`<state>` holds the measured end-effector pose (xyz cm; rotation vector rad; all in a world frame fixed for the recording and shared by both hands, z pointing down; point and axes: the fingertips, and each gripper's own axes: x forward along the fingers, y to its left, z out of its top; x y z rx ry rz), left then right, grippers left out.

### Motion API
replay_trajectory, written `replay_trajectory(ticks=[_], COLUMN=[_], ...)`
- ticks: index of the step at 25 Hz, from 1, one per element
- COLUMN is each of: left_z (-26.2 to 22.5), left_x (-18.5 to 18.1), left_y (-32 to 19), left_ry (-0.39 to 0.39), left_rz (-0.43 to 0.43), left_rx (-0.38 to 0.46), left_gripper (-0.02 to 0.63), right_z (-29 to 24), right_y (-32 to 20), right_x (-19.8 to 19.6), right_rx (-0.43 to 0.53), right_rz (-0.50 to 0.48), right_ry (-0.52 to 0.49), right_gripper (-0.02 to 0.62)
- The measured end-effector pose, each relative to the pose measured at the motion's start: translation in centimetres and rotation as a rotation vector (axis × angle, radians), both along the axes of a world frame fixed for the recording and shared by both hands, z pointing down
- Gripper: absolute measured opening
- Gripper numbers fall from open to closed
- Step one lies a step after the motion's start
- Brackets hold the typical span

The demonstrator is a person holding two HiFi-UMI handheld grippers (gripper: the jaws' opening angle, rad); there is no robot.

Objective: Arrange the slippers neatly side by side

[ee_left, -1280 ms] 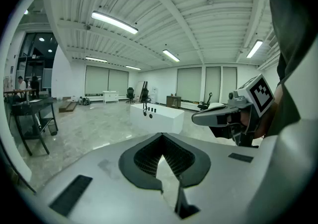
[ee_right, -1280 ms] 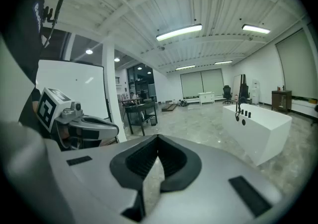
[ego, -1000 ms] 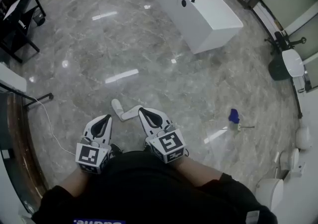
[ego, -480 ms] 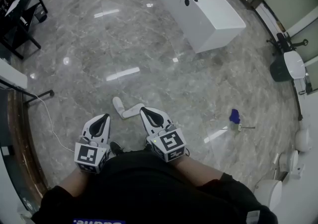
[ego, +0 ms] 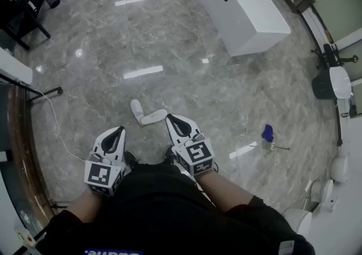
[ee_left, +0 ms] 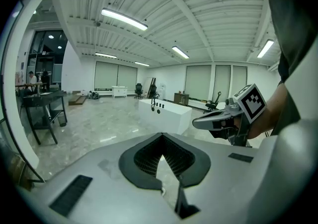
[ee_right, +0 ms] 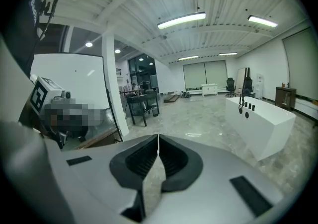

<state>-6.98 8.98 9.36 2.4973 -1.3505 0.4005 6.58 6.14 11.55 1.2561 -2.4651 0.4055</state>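
Two white slippers lie on the grey marble floor just in front of me, in an L: one slipper [ego: 137,108] points away, the other slipper [ego: 155,116] lies crosswise with its end against it. My right gripper [ego: 169,117] is shut and empty, its tip in the head view right beside the crosswise slipper's right end; its height over the floor I cannot tell. My left gripper [ego: 120,130] is shut and empty too, below and left of the pair. Neither gripper view shows the slippers: the left gripper [ee_left: 161,136] and right gripper [ee_right: 158,137] look level across the hall.
A white freestanding bathtub [ego: 240,8] with black taps stands far ahead to the right. A small blue object [ego: 267,132] lies on the floor to the right. A black desk frame [ego: 22,5] and a white cable [ego: 56,129] are on the left.
Both grippers have sunk a little and the head view has shifted forward. The slippers lie as before. Both pairs of jaws stay shut.
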Motion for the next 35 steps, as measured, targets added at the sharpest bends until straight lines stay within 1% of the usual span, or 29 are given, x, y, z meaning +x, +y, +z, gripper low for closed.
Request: replay_trajectory(ticks=[7, 12, 15, 16, 19, 23, 26, 30, 35], left_z=[2.0, 2.9, 4.0, 4.3, 5.3, 7.1, 8.6, 10.5, 12.9], left_x=[-0.6, 0.0, -0.5, -0.7, -0.6, -0.7, -1.4, -1.5, -1.4], left_y=[-1.5, -2.0, -2.4, -2.6, -3.3, -4.1, -4.6, -5.8, -6.9], left_ry=[-0.008, 0.016, -0.006, -0.006, 0.017, 0.009, -0.007, 0.011, 0.024], left_rz=[-0.015, -0.004, -0.016, -0.019, -0.024, -0.029, -0.045, -0.051, -0.067], left_rx=[-0.011, 0.010, -0.024, -0.028, -0.025, -0.047, -0.077, -0.057, -0.040], left_gripper=[0.002, 0.000, 0.002, 0.002, 0.002, 0.002, 0.002, 0.000, 0.002], right_z=[3.0, 5.8, 7.9, 8.6, 11.0, 14.3, 16.2, 18.0, 21.4], right_y=[-2.0, -2.4, -3.1, -3.3, -4.1, -4.9, -5.2, -5.7, -6.0], right_x=[-1.0, -1.1, -1.4, -1.4, -1.4, -1.2, -1.6, -1.8, -2.1], right_rx=[-0.034, -0.060, -0.079, -0.087, -0.112, -0.147, -0.169, -0.172, -0.173], right_rz=[-0.023, -0.057, -0.071, -0.074, -0.079, -0.076, -0.080, -0.101, -0.150], right_ry=[0.031, 0.072, 0.095, 0.098, 0.111, 0.139, 0.156, 0.173, 0.208], right_gripper=[0.000, 0.002, 0.003, 0.018, 0.035, 0.037, 0.037, 0.037, 0.037])
